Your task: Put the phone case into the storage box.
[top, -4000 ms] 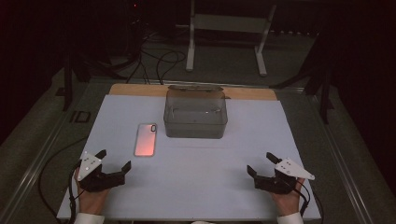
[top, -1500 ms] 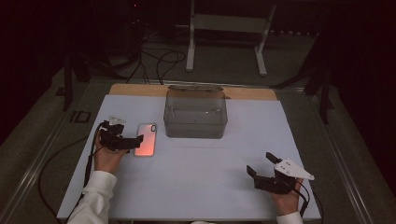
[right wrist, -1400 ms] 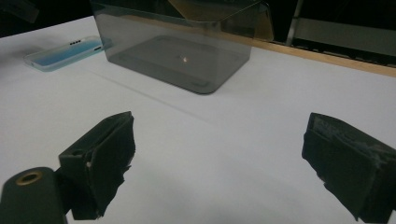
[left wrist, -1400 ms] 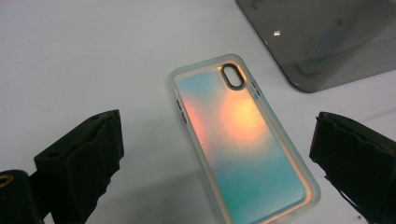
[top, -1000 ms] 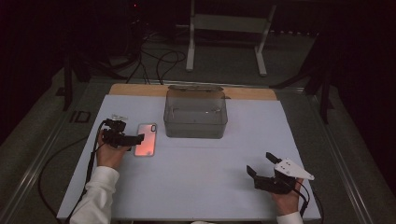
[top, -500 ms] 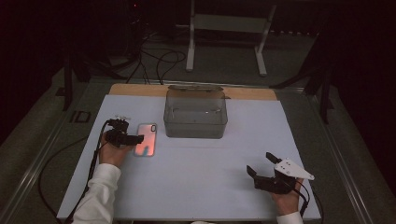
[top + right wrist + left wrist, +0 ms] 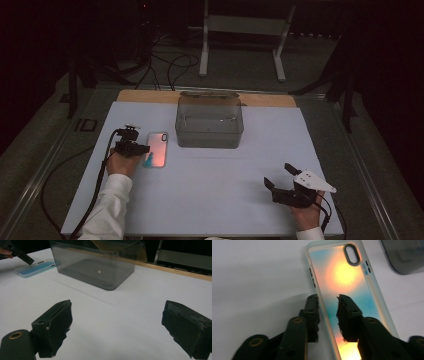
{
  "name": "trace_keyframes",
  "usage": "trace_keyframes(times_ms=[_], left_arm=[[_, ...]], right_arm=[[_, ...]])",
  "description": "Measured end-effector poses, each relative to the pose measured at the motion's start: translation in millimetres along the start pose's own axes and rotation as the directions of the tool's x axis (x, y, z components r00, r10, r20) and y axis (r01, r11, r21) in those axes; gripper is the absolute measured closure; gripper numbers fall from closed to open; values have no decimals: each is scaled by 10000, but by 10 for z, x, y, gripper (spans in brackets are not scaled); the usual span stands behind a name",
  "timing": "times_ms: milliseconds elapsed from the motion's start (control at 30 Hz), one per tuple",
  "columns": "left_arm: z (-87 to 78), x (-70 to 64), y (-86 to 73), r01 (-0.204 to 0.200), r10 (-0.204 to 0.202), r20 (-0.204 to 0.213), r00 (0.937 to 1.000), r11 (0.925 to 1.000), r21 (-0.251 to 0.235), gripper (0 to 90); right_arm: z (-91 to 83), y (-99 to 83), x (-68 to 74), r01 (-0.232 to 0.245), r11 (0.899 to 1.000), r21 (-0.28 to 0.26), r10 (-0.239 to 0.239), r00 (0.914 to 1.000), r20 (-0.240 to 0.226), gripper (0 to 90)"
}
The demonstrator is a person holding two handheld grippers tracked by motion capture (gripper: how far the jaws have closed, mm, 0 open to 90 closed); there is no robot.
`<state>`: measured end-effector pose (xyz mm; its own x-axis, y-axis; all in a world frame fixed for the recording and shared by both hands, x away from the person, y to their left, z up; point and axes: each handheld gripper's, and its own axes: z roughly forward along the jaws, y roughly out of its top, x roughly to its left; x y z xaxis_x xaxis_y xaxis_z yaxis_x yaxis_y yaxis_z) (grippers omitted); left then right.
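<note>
A dark room surrounds your white worktop (image 7: 215,200). From the high view, the phone case (image 7: 156,155) lies left of the grey bin (image 7: 210,125), long axis running away from you, your left hand-held gripper (image 7: 141,149) at its left edge. In the left gripper view, the jaws straddle that long edge, narrowly parted, not yet pinching. In the right gripper view, your right hand-held gripper (image 7: 117,327) rests spread wide, well apart.

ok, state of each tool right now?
Left tool: part open, jaws straddling the phone case edge, not clamped.
Right tool: open, empty.
</note>
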<state>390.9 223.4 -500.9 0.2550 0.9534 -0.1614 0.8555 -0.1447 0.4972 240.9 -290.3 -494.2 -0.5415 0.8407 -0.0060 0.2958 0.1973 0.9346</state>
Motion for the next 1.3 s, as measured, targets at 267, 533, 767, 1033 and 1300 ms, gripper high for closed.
trace_keyframes(times_ms=[267, 533, 767, 1033, 1300], left_arm=[[57, -29, -2, 140, -126, -340, 9993, 9990, 415, 836], [65, -90, 27, -70, 116, -747, 9971, 9981, 608, 887], [55, 8, 17, 566, -555, -271, 9981, 9975, 419, 891], [-47, 39, -37, 810, -797, 396, 9960, 9962, -328, 891], [-178, -38, -95, 782, -672, 840, 9942, 9876, -1359, 891]], right_arm=[[5, -1, 1, -8, 10000, -3, 8, 10000, -21, 93], [8, -2, 4, -18, 10000, 7, 18, 10000, -24, 93], [9, -2, -2, -28, 10000, 24, 28, 10000, -19, 93], [9, -5, -5, -45, 10000, 45, 45, 10000, -12, 93], [12, -7, -8, -84, 9999, 63, 84, 9999, -69, 93]])
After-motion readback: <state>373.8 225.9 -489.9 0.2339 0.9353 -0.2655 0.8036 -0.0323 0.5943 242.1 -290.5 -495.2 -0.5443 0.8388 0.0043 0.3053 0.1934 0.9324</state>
